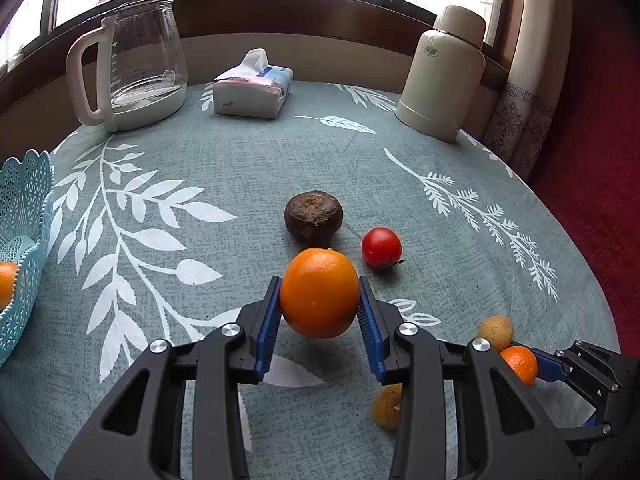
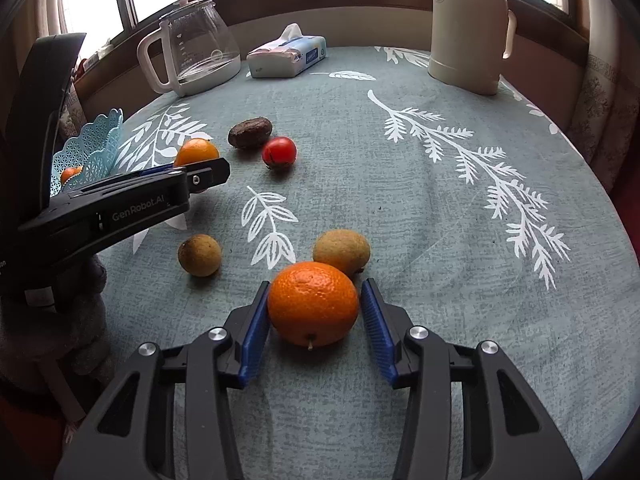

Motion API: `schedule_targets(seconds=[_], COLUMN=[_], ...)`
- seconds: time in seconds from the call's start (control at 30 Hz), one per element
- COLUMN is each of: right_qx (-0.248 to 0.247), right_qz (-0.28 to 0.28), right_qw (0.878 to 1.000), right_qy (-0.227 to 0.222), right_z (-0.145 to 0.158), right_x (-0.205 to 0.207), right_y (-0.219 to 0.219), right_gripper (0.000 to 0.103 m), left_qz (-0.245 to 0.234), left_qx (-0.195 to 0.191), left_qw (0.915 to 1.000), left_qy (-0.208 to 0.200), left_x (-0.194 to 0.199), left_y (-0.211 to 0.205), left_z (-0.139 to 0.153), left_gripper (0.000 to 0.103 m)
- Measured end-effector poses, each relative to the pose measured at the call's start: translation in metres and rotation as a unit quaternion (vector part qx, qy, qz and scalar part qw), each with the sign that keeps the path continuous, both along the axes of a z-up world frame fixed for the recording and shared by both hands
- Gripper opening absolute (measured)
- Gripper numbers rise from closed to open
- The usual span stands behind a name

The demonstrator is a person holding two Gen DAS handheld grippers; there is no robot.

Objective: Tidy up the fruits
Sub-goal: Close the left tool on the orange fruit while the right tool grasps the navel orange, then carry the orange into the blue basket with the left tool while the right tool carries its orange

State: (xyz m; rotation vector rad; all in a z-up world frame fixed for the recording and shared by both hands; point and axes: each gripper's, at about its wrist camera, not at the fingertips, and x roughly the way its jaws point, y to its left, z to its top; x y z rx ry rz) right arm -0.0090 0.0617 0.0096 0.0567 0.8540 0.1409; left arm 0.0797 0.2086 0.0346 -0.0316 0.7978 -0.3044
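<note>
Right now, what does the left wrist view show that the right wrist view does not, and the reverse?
Only the left wrist view: both pads of the left gripper press its orange, which hangs above its shadow.

Only the right wrist view: the right gripper around a second orange that lies on the cloth, with a slit at the right pad; the flask handle.

Both: kettle, tissues, flask, basket, tomato, dark fruit, two brown fruits.

Black gripper (image 2: 316,320) frames, blue ribbed pads (image 2: 256,332), silver screws, "GenRobot.AI" lettering.
</note>
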Motion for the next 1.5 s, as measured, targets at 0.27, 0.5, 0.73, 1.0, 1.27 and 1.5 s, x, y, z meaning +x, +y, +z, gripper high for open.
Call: schedule_targets(seconds=[0.27,0.5,0.73,1.0,1.27,1.5], right_qx=[-0.01,-0.013,-0.015,-0.014,-0.014,-0.018], right_qz=[0.003,0.003,0.004,0.006,0.012,0.018], right_qw=[1.0,1.0,1.0,1.0,1.0,1.0], right_qy=[-0.001,-0.002,-0.002,-0.006,-0.01,-0.013], right_z=[0.0,0.001,0.001,0.004,0.007,0.009], right_x=[-0.001,-0.001,-0.002,-0.008,-0.012,-0.013], right_y=[0.003,0.004,0.005,0.007,0.012,0.019], right_gripper=[0.041,0.041,0.04,0.04,0.04,0.04], left_qz=[0.013,0.028,0.045,0.081,0.103,0.127], left_qx=[-0.004,-0.012,-0.019,-0.01,0.031,0.037], left_qw=[0.9999,0.9994,0.9986,0.9961,0.992,0.9877], left_qy=[-0.008,-0.013,-0.021,-0.034,-0.067,-0.083], left_x=[-0.004,-0.007,-0.013,-0.024,-0.039,-0.045], left_y=[0.004,0.01,0.016,0.031,0.04,0.059], left_z=[0.002,0.003,0.006,0.011,0.023,0.036], left_gripper=[0.038,0.038,0.038,0.038,0.038,0.038])
